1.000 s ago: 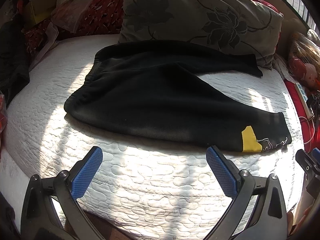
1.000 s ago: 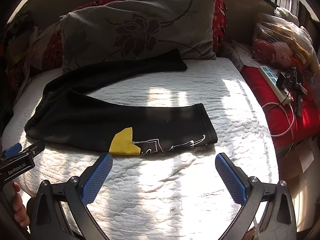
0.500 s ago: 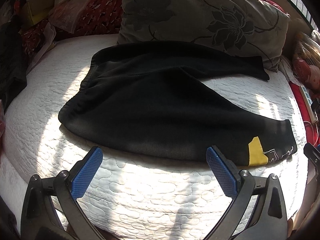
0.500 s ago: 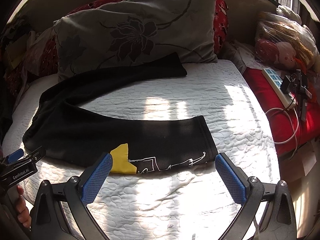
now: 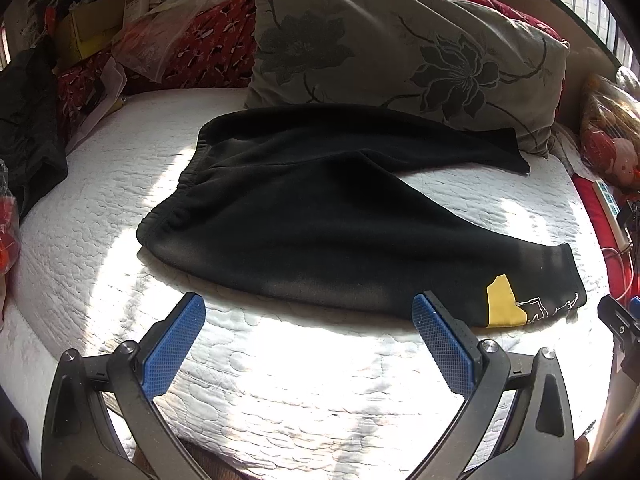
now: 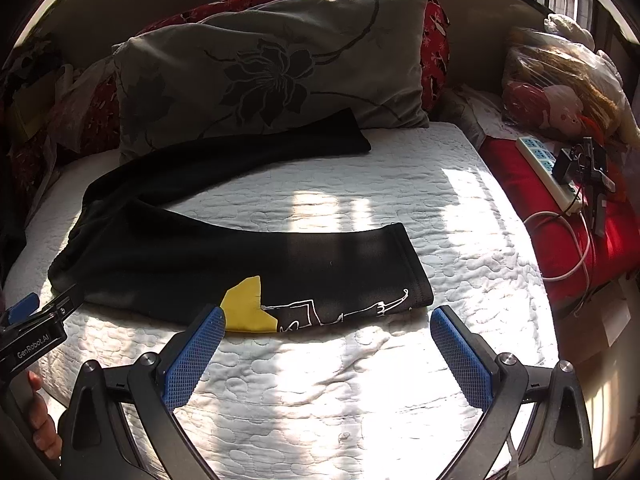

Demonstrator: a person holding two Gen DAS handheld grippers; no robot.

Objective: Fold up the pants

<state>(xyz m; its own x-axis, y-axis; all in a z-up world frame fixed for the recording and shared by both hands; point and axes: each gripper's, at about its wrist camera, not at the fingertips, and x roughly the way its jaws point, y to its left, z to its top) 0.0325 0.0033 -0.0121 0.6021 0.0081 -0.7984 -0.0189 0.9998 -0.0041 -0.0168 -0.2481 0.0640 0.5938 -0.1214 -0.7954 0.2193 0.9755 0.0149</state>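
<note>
Black pants point(image 5: 320, 216) point(image 6: 192, 248) lie flat on the white quilted mattress, waistband to the left, legs spread apart to the right. The near leg ends in a cuff with a yellow patch point(image 5: 502, 302) point(image 6: 248, 306) and white line print. The far leg reaches the pillow. My left gripper point(image 5: 308, 316) is open just short of the near edge of the pants, below the hip and thigh. My right gripper point(image 6: 326, 320) is open right in front of the near leg's cuff, its left pad beside the yellow patch. Neither holds anything.
A grey flowered pillow point(image 5: 404, 52) point(image 6: 272, 68) leans at the back on red cushions. Bags and clutter point(image 5: 120, 28) pile at the left. A red surface with a power strip point(image 6: 548, 168) and cable lies right of the mattress point(image 6: 400, 184).
Both grippers have moved forward toward the pants. The right one has come closest to the cuff. Both have stayed open.
</note>
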